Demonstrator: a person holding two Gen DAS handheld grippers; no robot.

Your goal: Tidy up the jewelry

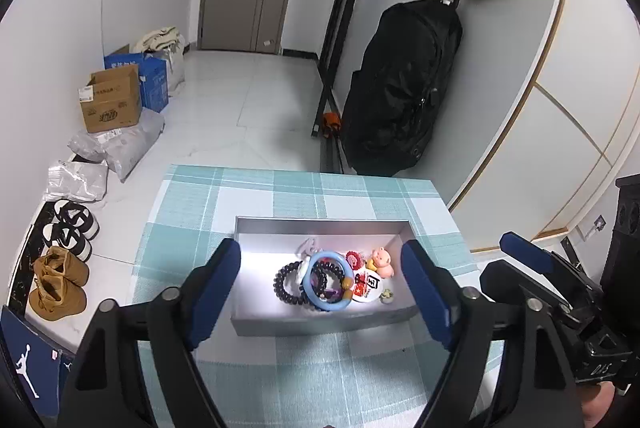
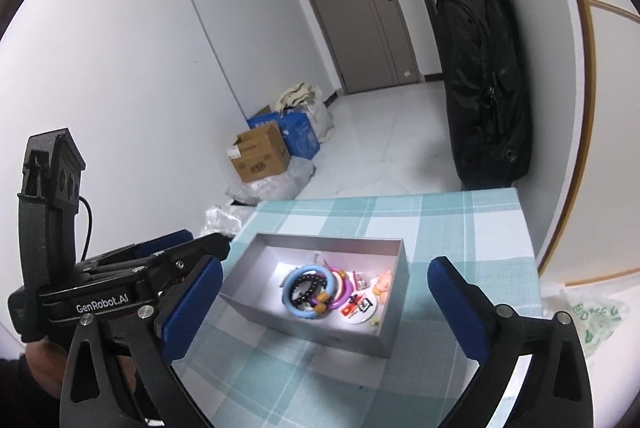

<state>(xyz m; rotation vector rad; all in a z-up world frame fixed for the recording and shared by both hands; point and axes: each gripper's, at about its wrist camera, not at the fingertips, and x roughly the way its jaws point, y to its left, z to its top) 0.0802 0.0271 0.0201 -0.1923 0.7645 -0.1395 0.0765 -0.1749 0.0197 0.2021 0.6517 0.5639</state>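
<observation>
Bangle [image 1: 329, 280] and beads [image 1: 289, 283] inside box [image 1: 320, 322] on table [image 1: 248, 204], toy [image 1: 383, 261] to their right.

Teal-and-white checked tablecloth [image 1: 256, 204], grey box [image 1: 320, 322], light-blue bangle [image 1: 320, 302], black bead bracelet [image 1: 282, 284].

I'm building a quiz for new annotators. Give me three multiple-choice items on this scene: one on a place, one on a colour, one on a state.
1. Where does the jewelry lie?
A. on the floor
B. inside the grey box
C. on the cloth beside the box

2. What colour is the large bangle on top of the pile?
A. light blue
B. green
C. black

3. How do the left gripper and right gripper stand?
A. both shut
B. one clamps a bracelet
C. both open, holding nothing

Answers: 1 B, the pile sits within the box walls. 2 A, its ring looks pale blue. 3 C, the fingers are spread wide above the checked tablecloth.
</observation>
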